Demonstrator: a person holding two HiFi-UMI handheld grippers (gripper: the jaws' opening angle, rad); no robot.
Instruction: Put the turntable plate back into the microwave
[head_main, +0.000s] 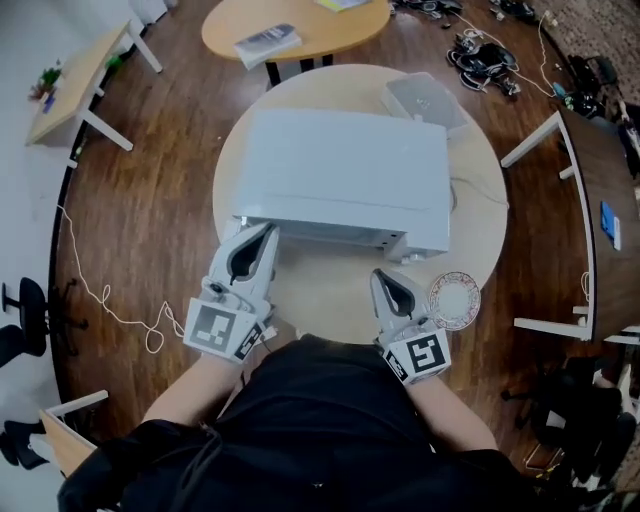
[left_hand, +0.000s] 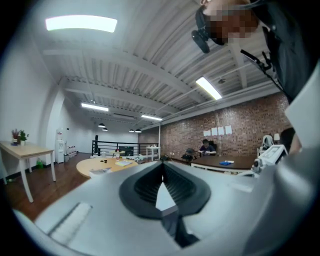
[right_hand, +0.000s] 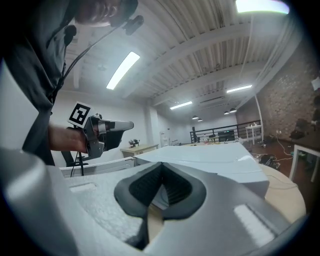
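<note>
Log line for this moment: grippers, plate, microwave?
left gripper: shut, empty, by microwave front | right gripper: shut, empty | plate: on table, outside microwave, unheld

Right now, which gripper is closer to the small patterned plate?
Right. The right gripper sits just beside the plate; the left gripper is farther off, by the opposite front corner of the microwave.

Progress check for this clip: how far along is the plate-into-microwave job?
Done: nothing visible. The plate lies on the table by the front right corner of the microwave; the door looks closed from above. In hand: nothing; the left gripper and right gripper are both shut and empty, in front of the microwave. Left: open the door, pick up the plate, seat it inside.
</note>
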